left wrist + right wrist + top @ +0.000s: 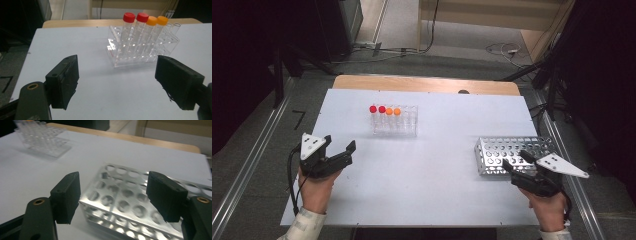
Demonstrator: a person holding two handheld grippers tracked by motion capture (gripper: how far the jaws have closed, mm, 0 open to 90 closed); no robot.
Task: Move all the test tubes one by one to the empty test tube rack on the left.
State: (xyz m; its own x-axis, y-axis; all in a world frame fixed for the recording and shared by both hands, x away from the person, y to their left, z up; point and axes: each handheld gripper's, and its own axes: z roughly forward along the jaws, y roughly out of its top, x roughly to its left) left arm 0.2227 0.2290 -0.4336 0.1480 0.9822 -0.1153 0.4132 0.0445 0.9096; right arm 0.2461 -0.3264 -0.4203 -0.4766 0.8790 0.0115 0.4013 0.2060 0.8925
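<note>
1. The left gripper (341,143) is held over the left edge of the tabletop (432,170), toward the near left corner; its jaws stand wide apart with nothing between them.
2. The clear rack (395,121) is found nearer the far edge, left of centre, well apart from the left gripper.
3. Four capped tubes are seen upright in it: two with red caps (129,17) and two with orange caps (151,20); open tubes stand beside them.
4. The right gripper (517,160) is held at the right edge, its jaws spread and empty.
5. The metal rack (497,150) lies by the right edge, just ahead of the right gripper's jaws; contact cannot be told.
</note>
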